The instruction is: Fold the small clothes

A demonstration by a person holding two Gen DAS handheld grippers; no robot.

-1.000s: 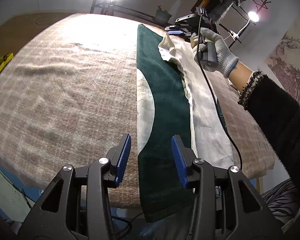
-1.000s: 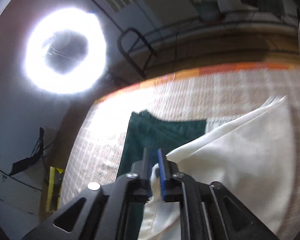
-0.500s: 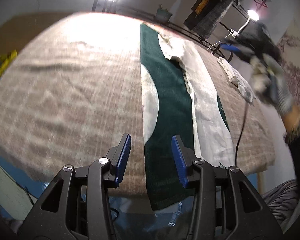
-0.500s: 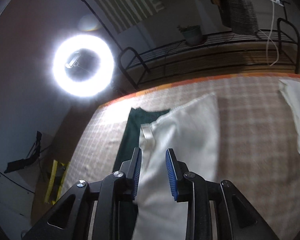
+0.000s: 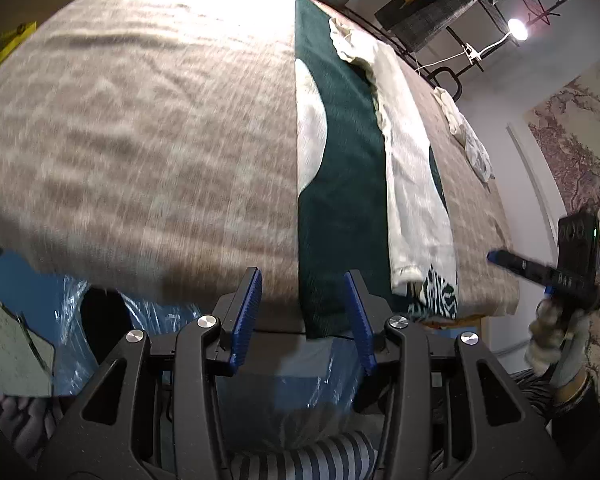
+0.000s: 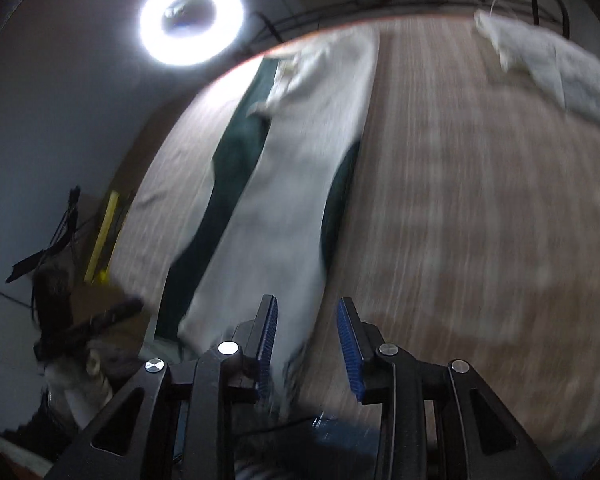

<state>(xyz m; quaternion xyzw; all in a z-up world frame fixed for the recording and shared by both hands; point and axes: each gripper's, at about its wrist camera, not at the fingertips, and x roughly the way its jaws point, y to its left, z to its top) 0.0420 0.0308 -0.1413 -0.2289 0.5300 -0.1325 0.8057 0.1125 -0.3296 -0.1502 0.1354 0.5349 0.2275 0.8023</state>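
Observation:
A dark green garment [image 5: 340,184] with a white patch lies lengthwise on the beige checked table cover [image 5: 140,120], folded narrow, with its cream-white part [image 5: 412,184] laid along the right side. Its near end hangs over the table's front edge. It also shows in the right wrist view [image 6: 276,208], blurred. My left gripper [image 5: 306,312] is open and empty, just before the near hem. My right gripper [image 6: 306,340] is open and empty at the front edge, over the garment's near right corner; it also appears in the left wrist view [image 5: 540,276], off the table's right corner.
A small pile of folded pale clothes [image 6: 548,64] lies at the far right of the table, also in the left wrist view [image 5: 464,132]. A ring light [image 6: 192,20] and metal racks stand behind the table. Blue plastic [image 5: 60,320] lies below the front edge.
My right gripper let go of the cream part at the far end, opened, and pulled back to the near right corner. My left gripper drew back toward the front edge, still open.

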